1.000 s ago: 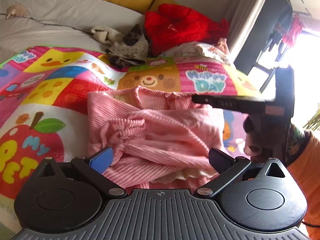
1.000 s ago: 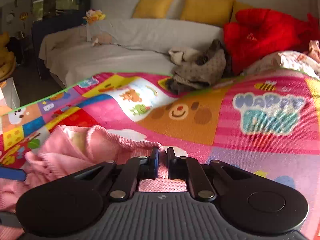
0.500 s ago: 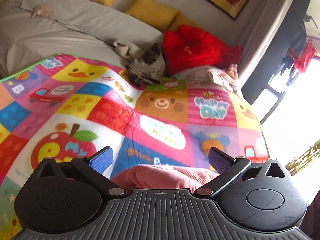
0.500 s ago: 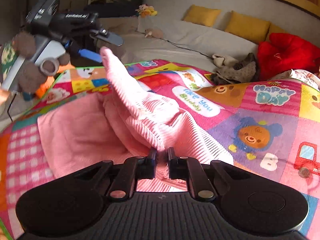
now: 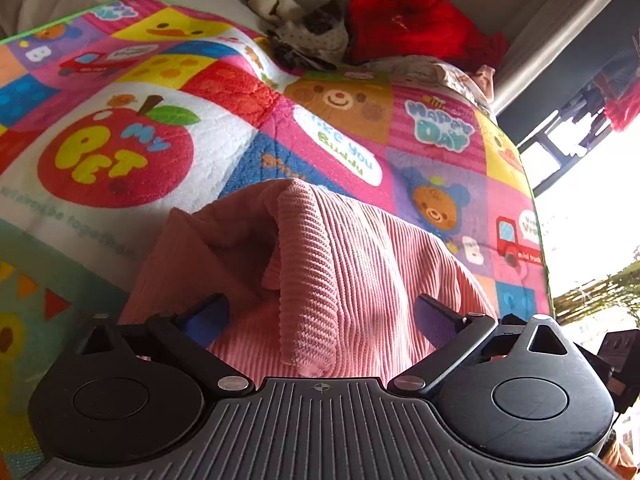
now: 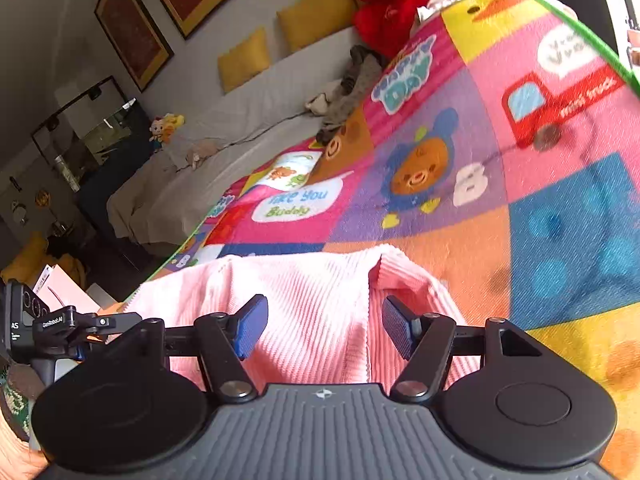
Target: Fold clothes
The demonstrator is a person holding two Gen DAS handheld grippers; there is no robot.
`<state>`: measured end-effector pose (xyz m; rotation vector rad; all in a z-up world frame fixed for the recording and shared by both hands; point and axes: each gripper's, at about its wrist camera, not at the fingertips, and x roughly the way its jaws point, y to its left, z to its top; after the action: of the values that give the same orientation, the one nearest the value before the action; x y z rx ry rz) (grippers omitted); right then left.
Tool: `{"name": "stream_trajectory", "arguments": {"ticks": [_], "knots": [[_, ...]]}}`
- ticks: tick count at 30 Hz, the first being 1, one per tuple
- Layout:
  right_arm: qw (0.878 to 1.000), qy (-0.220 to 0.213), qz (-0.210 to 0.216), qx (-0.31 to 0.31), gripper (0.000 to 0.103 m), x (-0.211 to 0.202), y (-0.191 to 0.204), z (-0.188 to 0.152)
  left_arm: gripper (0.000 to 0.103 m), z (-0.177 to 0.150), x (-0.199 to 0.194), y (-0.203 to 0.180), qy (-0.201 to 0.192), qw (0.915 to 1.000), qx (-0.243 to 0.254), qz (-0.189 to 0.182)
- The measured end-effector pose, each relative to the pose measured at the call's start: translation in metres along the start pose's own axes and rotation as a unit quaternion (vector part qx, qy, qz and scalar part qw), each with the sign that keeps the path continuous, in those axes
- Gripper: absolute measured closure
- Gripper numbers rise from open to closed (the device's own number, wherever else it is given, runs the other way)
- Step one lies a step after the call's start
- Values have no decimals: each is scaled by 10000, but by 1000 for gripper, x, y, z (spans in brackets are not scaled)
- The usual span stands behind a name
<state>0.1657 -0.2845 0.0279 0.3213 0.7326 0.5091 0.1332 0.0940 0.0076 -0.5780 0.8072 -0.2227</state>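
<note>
Pink ribbed garment (image 5: 344, 280) lying partly folded on the patchwork play mat (image 5: 224, 92), one flap doubled over its middle. Left gripper (image 5: 320, 316): jaws wide, having just narrowed a little, the cloth between its fingers (image 5: 204, 320) but not pinched. Right gripper (image 6: 324, 328): jaws have just opened and stand about half apart over the garment's (image 6: 312, 320) edge, gripping nothing. A red plush (image 5: 408, 20) sits at the mat's far end

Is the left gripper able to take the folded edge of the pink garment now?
Probably yes. The left gripper is open, and the pink garment has its folded edge right between the fingers with nothing in the way.
</note>
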Motion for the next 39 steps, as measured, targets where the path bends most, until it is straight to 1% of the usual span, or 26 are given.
{"name": "stream_trajectory", "arguments": {"ticks": [1,2,3,4,5,6,7,10,12,14,15,17,18,19,20,21,22,23,25,27,29,30,32,35,37,39], "knots": [[9999,76,-15,-73,40,9,4,-5,40,-1,3,-2,-1,10000,58,39],[9998,152,-29,-146,44,17,8,-11,52,-1,3,-5,-1,10000,83,48],[9994,152,-70,-292,65,19,15,-12,59,-1,3,-7,-1,9999,102,52],[9988,131,-118,-459,81,19,23,-13,77,-1,-2,-10,-44,9999,132,-10],[9986,15,-92,-518,84,12,28,-11,82,0,-9,-13,-108,9998,166,-50],[9984,-127,-47,-547,88,2,33,-8,83,-1,-20,-17,-222,9994,243,-109],[9980,-269,-2,-576,90,-7,38,-4,84,-1,-33,-23,-354,9986,351,-187],[9960,-550,245,-653,90,-41,48,-1,84,-12,-71,-38,-654,9951,663,-344],[9954,-560,344,-693,90,-57,50,-9,84,-24,-84,-41,-689,9940,761,-365],[9963,-439,314,-669,90,-62,49,-23,82,-39,-85,-38,-521,9954,758,-277],[9970,-354,202,-652,89,-61,46,-32,80,-46,-82,-36,-429,9959,766,-222],[9975,-209,-111,-661,86,-55,41,-48,70,-57,-71,-32,-205,9965,806,6],[9969,-158,-311,-701,81,-52,39,-54,67,-63,-65,-30,-91,9965,827,125],[9957,-147,-470,-780,79,-50,38,-60,59,-67,-62,-28,-40,9956,898,255],[9942,-148,-618,-870,77,-48,37,-65,52,-69,-64,-27,-77,9946,975,344],[9937,-221,-662,-882,70,-52,36,-65,49,-69,-68,-28,-157,9938,1040,371],[9934,-314,-678,-872,65,-58,35,-63,44,-68,-74,-30,-281,9930,1088,358],[9930,-406,-694,-862,64,-64,34,-62,38,-65,-82,-32,-437,9921,1132,329],[9913,-614,-736,-900,63,-75,35,-56,31,-58,-95,-40,-791,9884,1274,251],[9888,-798,-687,-1060,62,-81,43,-47,29,-49,-99,-52,-1091,9834,1446,75],[9872,-856,-533,-1233,62,-75,56,-39,27,-41,-90,-60,-1163,9823,1463,-152],[9869,-817,-440,-1320,62,-67,63,-36,26,-38,-82,-63,-1126,9826,1451,-272],[9857,-652,-309,-1525,62,-44,76,-36,25,-34,-54,-64,-887,9855,1394,-387],[9797,-258,-340,-1958,62,1,95,-45,24,-34,-12,-52,-419,9914,1228,-150],[9714,-132,-490,-2321,53,22,104,-56,24,-36,1,-41,-339,9919,1218,-85],[9583,-145,-676,-2773,50,36,112,-69,17,-37,1,-38,-340,9915,1235,-206]]}}
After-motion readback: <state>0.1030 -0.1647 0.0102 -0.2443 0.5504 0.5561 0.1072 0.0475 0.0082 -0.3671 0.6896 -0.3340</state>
